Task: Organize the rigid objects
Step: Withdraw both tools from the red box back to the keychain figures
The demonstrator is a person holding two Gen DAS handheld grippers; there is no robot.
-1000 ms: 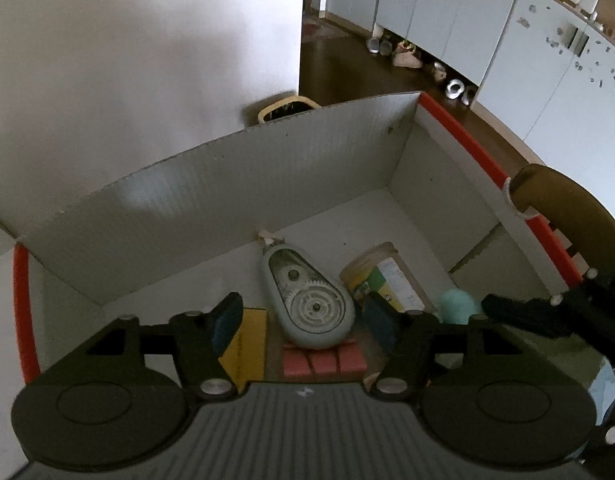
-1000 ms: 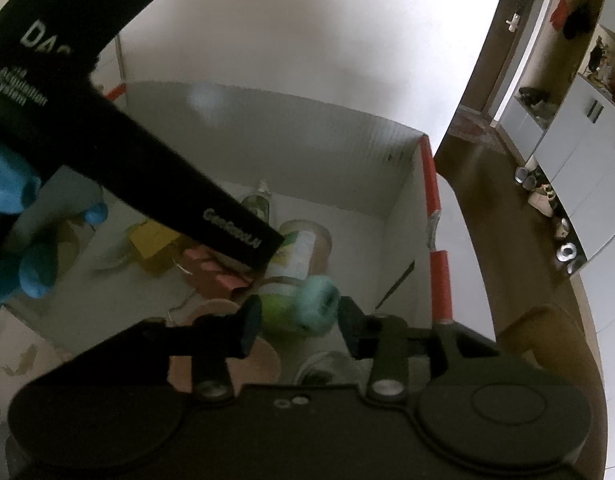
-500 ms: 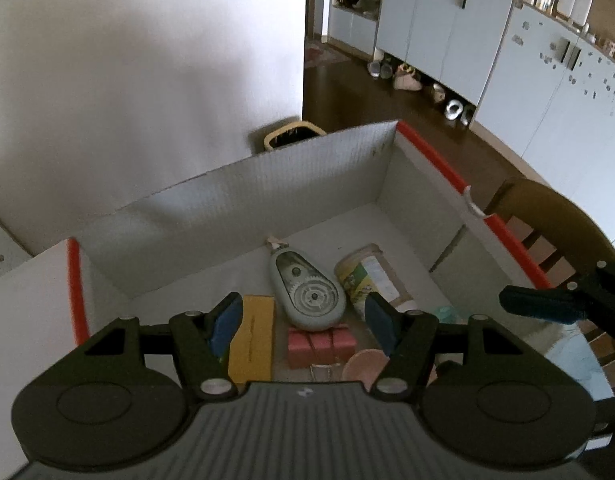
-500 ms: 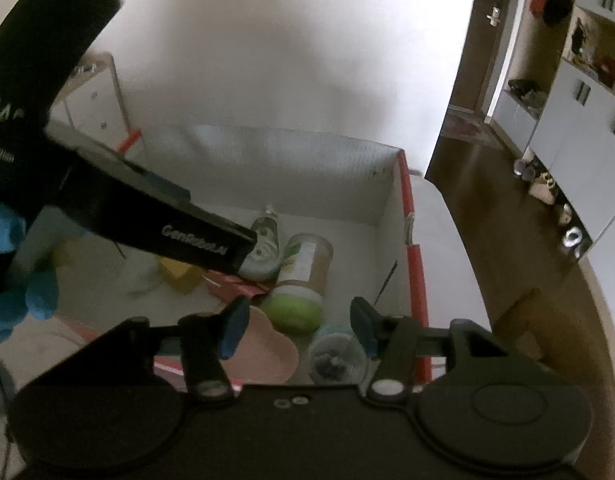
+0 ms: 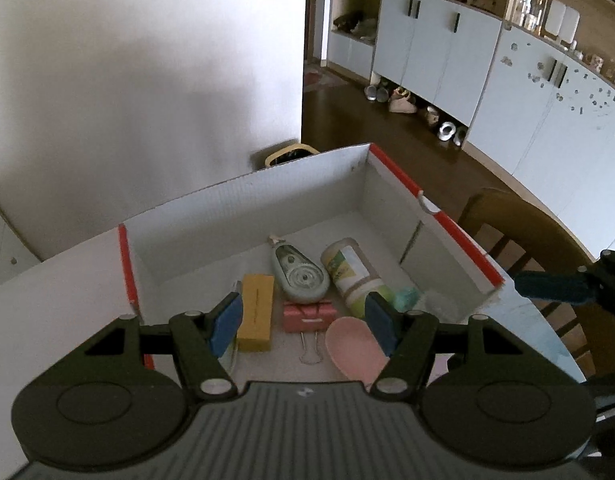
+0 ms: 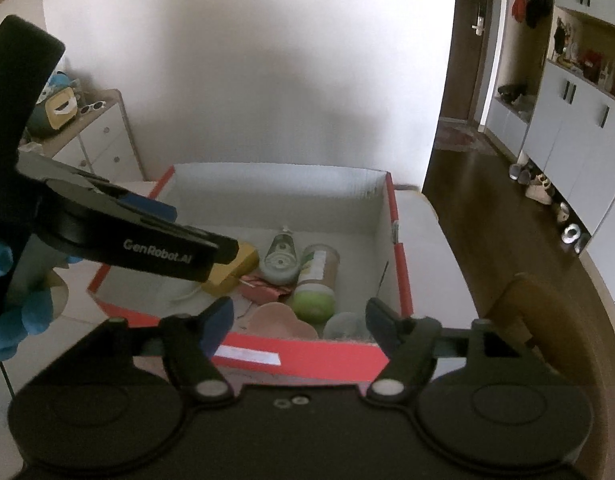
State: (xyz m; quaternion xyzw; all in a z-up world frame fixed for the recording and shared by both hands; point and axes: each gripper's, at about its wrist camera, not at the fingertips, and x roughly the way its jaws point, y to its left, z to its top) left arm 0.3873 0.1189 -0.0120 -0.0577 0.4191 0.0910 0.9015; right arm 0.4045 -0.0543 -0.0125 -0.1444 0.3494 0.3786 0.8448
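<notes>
A white cardboard box [image 5: 459, 236] with red edges holds a yellow block [image 5: 256, 312], a grey-green correction-tape dispenser [image 5: 301, 276], a green-lidded jar [image 5: 353, 274] on its side, a pink binder clip [image 5: 307, 314], a pink dish [image 5: 353, 348] and a small teal item [image 5: 405, 297]. My left gripper [image 5: 305, 324] hangs open above the box's near side, holding nothing. My right gripper [image 6: 297, 322] hovers over the box's [image 6: 307, 354] near wall. Its jaws are opening with nothing between them. The teal item [image 6: 343, 326] lies in the corner below. The left gripper [image 6: 195, 232] reaches in from the left.
The box stands on a white table [image 5: 47, 304]. A wooden chair [image 5: 519, 232] is close on the right. A blue-gloved hand [image 6: 11, 320] holds the left gripper. White drawers [image 6: 103, 140] stand at the back left, and a yellow bin [image 5: 285, 156] is behind the box.
Both grippers have risen and drawn back out of the box. The right jaws spread and let go of the teal item, which now rests in the box's near right corner.
</notes>
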